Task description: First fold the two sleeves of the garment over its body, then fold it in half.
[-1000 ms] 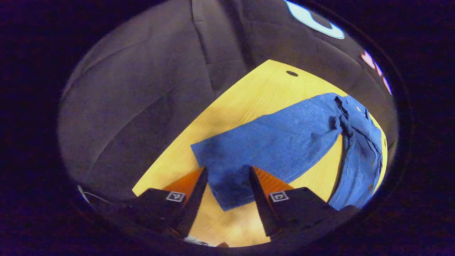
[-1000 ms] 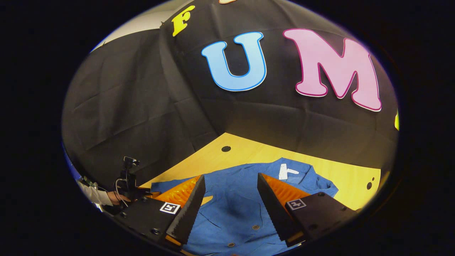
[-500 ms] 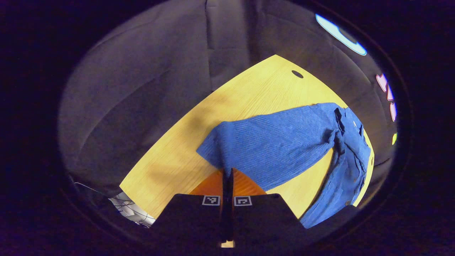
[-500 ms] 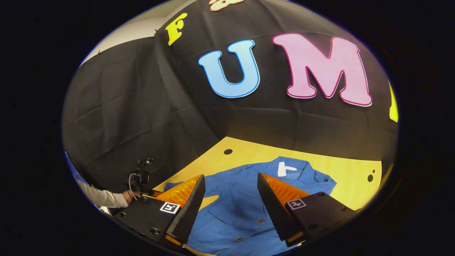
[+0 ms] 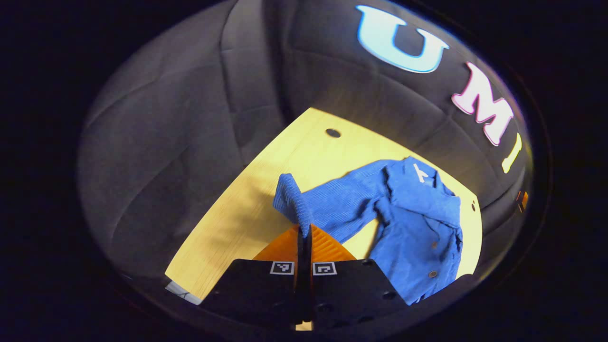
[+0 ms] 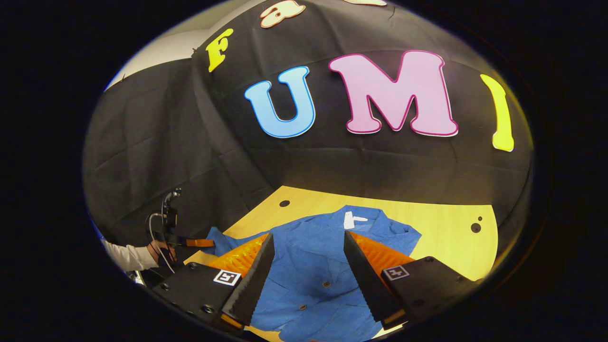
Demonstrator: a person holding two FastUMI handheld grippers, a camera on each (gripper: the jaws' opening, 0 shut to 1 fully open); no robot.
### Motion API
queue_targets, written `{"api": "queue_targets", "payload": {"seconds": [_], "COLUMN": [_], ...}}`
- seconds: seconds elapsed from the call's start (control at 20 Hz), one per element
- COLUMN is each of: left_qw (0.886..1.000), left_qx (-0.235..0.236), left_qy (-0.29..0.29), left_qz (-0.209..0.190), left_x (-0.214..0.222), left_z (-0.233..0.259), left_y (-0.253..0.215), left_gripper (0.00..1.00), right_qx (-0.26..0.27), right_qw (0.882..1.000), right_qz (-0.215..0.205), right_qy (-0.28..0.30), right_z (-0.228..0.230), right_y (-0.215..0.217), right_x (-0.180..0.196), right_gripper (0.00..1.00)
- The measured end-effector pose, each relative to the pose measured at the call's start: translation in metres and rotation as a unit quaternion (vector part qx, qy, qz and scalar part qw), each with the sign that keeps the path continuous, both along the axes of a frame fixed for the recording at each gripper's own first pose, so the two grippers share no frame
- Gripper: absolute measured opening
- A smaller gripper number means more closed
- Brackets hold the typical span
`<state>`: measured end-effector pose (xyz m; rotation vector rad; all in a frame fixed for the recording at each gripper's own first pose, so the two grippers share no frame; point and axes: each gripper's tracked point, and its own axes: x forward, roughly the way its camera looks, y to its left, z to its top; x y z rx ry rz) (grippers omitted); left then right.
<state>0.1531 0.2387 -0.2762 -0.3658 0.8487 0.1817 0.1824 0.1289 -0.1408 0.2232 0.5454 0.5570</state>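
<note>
**Sleeve cuff pinched and raised; shirt body flat on table**

Black cloth wall (image 6: 199, 142) behind and beside a yellow wooden table (image 5: 247, 209), round holes near its far edge (image 5: 333, 132). Pale plain wall patch beyond the cloth's upper left corner in the right gripper view (image 6: 171, 45).

Blue buttoned shirt (image 6: 313, 256) spread on the table, collar toward the far wall, white tag at the neck (image 6: 350, 219); print on the tag too small to read. Seen in the left gripper view as a body (image 5: 418, 237) lying to the right, with one sleeve (image 5: 332, 206) stretched toward the camera and its cuff lifted off the wood.

Left gripper (image 5: 304, 232) closed flat on that cuff, both fingers pressed together with cloth bunched just above the tips. Seen from the side in the right gripper view, far left (image 6: 192, 242), with a white sleeve (image 6: 128, 256) and a hand (image 6: 159, 251) behind it, cables looping off the top.

Right gripper (image 6: 308, 251) wide open above the shirt's front, holding nothing, buttons visible between the fingers.

Small square black-and-white markers on both grippers' finger bases (image 6: 227, 277); no legible text.
</note>
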Motion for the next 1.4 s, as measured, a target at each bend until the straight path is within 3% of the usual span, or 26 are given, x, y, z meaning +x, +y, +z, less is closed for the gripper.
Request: {"api": "queue_targets", "payload": {"seconds": [0.25, 0.45, 0.6, 0.75, 1.0, 1.4], "left_qw": [0.994, 0.979, 0.960, 0.948, 0.934, 0.926], "left_qx": [0.018, 0.026, 0.011, -0.017, -0.023, -0.008], "left_qy": [-0.060, -0.100, -0.105, -0.072, -0.010, 0.044], "left_qz": [-0.084, -0.175, -0.258, -0.310, -0.356, -0.376], "left_x": [0.086, 0.152, 0.182, 0.203, 0.220, 0.231], "left_z": [0.074, 0.113, 0.112, 0.078, 0.016, -0.039], "left_y": [-0.069, -0.164, -0.252, -0.324, -0.390, -0.445], "left_gripper": [0.00, 0.00, 0.00, 0.00, 0.00, 0.00], "right_qx": [0.002, 0.011, 0.013, 0.012, 0.011, 0.030], "right_qw": [1.000, 0.998, 0.996, 0.992, 0.987, 0.978], "right_qz": [-0.029, -0.065, -0.088, -0.112, -0.138, -0.157], "right_qy": [0.002, 0.014, 0.026, 0.047, 0.084, 0.137], "right_z": [-0.001, -0.007, -0.014, -0.030, -0.061, -0.110], "right_y": [-0.038, -0.080, -0.106, -0.131, -0.162, -0.200], "right_x": [-0.013, -0.024, -0.034, -0.043, -0.058, -0.056], "right_gripper": [0.93, 0.93, 0.93, 0.93, 0.93, 0.93]}}
